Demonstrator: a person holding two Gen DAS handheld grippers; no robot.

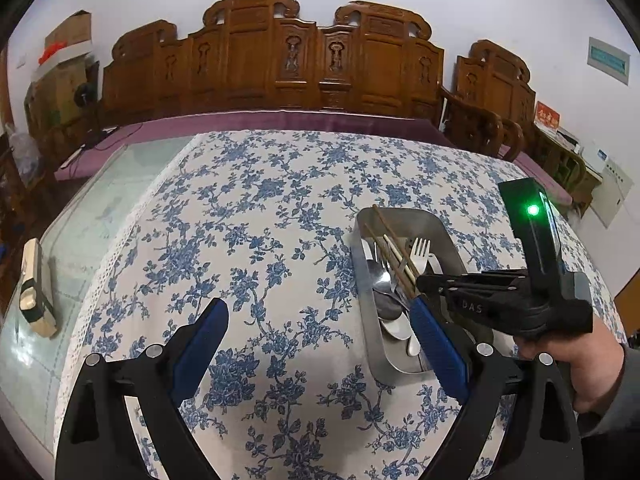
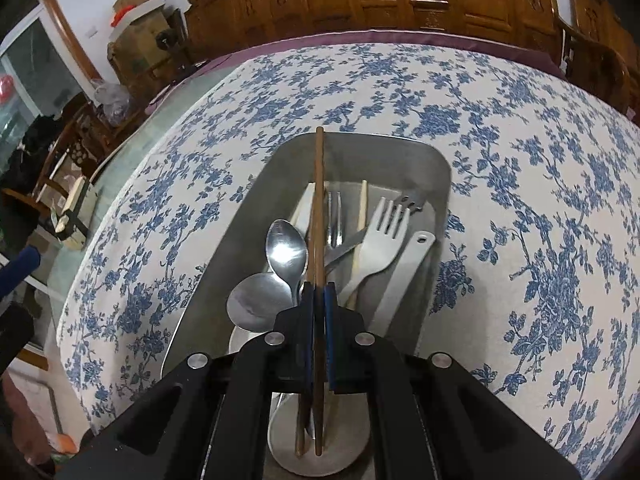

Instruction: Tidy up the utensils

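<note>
A steel tray (image 2: pixel 400 152) sits on the floral tablecloth and holds several spoons, forks and chopsticks. My right gripper (image 2: pixel 319 292) is shut on a pair of brown wooden chopsticks (image 2: pixel 319 200) and holds them over the tray, pointing away from me. A steel spoon (image 2: pixel 286 246), a white fork (image 2: pixel 386 228) and a white handle (image 2: pixel 408 264) lie in the tray. In the left wrist view my left gripper (image 1: pixel 320 344) is open and empty over bare cloth, left of the tray (image 1: pixel 424 220). The right gripper (image 1: pixel 418 282) shows there over the tray.
The table (image 1: pixel 260 208) carries a blue-flowered cloth, with bare glass (image 1: pixel 100 208) at its left. A small wooden block (image 1: pixel 36 288) lies on the glass. A carved wooden bench (image 1: pixel 280 60) and chairs stand behind the table.
</note>
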